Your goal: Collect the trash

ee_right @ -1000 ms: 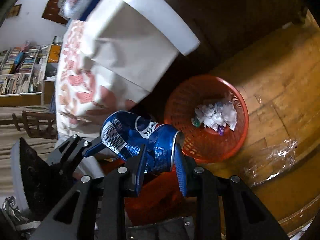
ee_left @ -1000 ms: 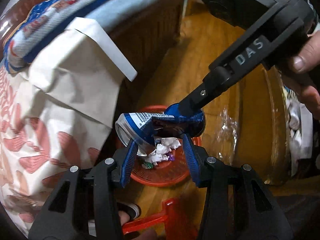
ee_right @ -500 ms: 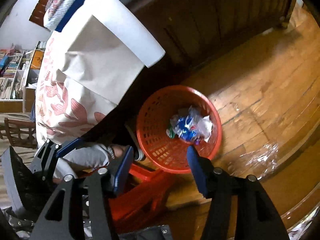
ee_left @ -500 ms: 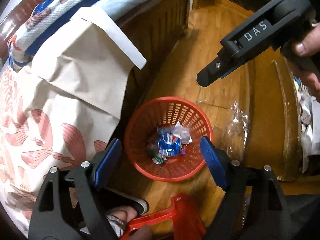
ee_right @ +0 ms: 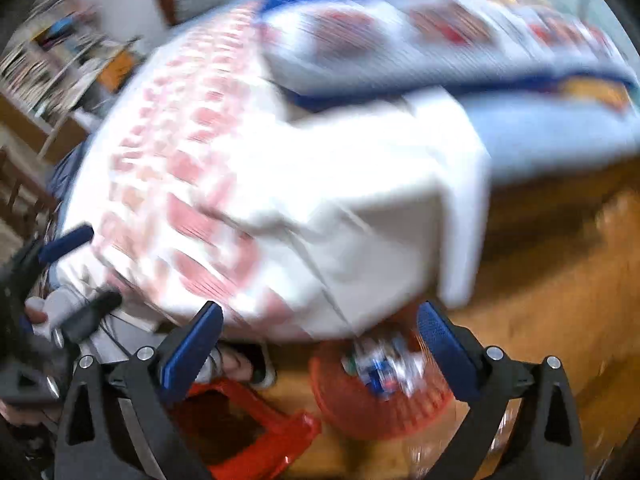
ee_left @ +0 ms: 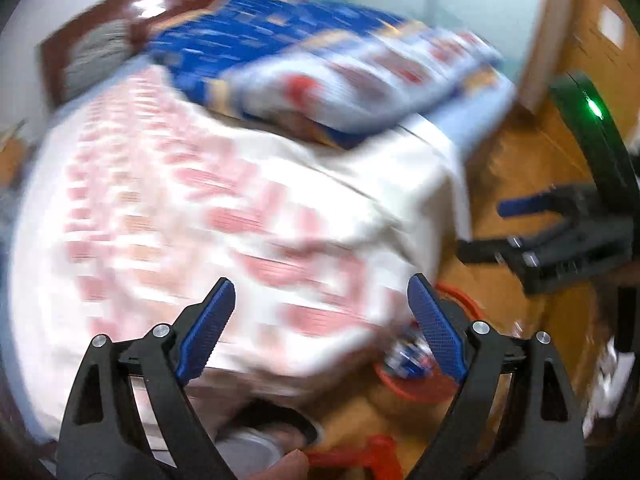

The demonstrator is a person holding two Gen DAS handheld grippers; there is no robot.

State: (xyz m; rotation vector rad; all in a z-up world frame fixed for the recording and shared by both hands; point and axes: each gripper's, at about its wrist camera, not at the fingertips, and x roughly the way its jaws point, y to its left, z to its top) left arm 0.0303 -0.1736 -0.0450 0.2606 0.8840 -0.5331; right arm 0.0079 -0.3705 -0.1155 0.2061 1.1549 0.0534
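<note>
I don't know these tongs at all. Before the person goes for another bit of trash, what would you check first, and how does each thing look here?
1. Left tongs empty: ok, jaws opening, nothing between them.
2. Right tongs empty: ok, jaws opening, nothing between them.
3. Blue can in the orange basket: ok, lying among crumpled paper.
4. Basket upright on the wooden floor: ok.
5. Next piece of trash located: cannot tell, both views are blurred.
6. Tongs apart from each other: ok.
</note>
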